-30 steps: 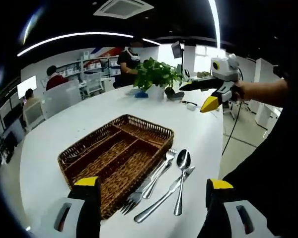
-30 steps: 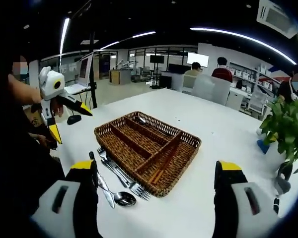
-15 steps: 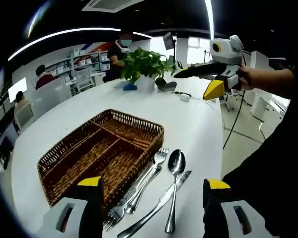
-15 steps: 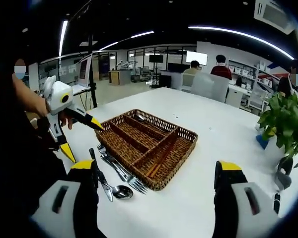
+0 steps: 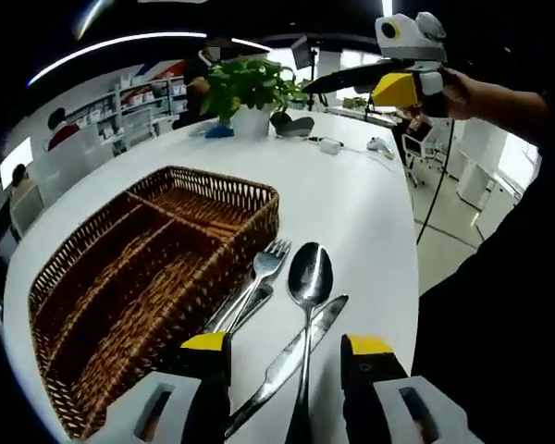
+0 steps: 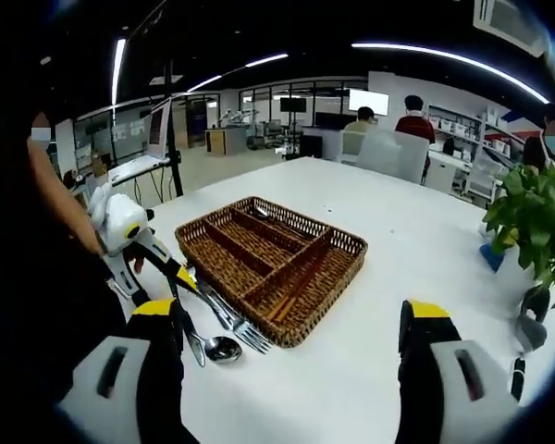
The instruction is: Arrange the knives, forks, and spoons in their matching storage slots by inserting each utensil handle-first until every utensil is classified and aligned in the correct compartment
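A: Closing in, left gripper view: the left gripper (image 5: pixel 285 350), jaws half narrowed, has dropped over the polished steel spoon (image 5: pixel 308 296) and flat knife (image 5: pixel 296 351) beside the brown wicker divided tray (image 5: pixel 224 190). Nothing gripped.

B: Right gripper view: right gripper (image 6: pixel 289 324) wide, empty; tray slots bare, two shiny forks (image 6: pixel 229 321) outside.

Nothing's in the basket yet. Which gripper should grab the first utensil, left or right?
Left, probably. The left gripper is open and low over the spoon and knife beside the basket. The right gripper is held high and farther back.
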Available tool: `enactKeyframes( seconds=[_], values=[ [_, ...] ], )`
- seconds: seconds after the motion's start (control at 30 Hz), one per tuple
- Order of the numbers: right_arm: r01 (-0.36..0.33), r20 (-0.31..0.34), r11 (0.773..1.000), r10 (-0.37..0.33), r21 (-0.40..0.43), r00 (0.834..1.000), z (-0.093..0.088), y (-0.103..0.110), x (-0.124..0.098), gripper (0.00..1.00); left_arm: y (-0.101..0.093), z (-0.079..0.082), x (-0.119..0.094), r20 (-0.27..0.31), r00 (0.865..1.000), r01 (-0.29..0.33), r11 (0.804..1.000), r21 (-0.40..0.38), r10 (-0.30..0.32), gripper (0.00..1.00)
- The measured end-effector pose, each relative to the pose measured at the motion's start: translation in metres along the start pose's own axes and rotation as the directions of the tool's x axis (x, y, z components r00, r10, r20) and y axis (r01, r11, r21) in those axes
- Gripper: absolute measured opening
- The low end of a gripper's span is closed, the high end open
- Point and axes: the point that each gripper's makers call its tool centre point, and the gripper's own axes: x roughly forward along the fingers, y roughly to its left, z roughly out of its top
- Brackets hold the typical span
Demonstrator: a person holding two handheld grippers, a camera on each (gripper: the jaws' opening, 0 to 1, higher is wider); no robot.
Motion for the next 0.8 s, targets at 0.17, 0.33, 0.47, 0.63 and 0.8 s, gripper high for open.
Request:
enactKeyframes(
  seconds=[0.17,0.33,0.47,0.63,0.8],
  values=[
    [0.006,-0.003,1.0,-0.006,0.011,1.0,-0.003,-0.004,-0.001,0.99,-0.006,-0.009,0.006,-0.046,0.999,0.025,0.999,0.028,-0.024,0.33],
    [0.009,-0.009,1.0,-0.009,0.017,1.0,-0.008,-0.006,-0.002,0.99,-0.011,-0.011,0.012,-0.072,0.996,0.05,0.997,0.062,-0.045,0.18],
    [0.008,-0.011,1.0,-0.007,0.016,1.0,-0.008,-0.006,-0.002,0.99,-0.013,-0.012,0.015,-0.082,0.995,0.066,0.995,0.071,-0.061,0.14],
    [0.012,-0.005,1.0,-0.012,0.021,1.0,-0.007,-0.008,-0.003,0.98,-0.015,-0.017,0.019,-0.117,0.991,0.076,0.984,0.16,-0.058,0.09],
    [0.007,-0.012,1.0,-0.007,0.017,1.0,-0.01,-0.006,-0.003,0.98,-0.018,-0.017,0.022,-0.121,0.991,0.084,0.981,0.176,-0.063,0.04]
  ],
)
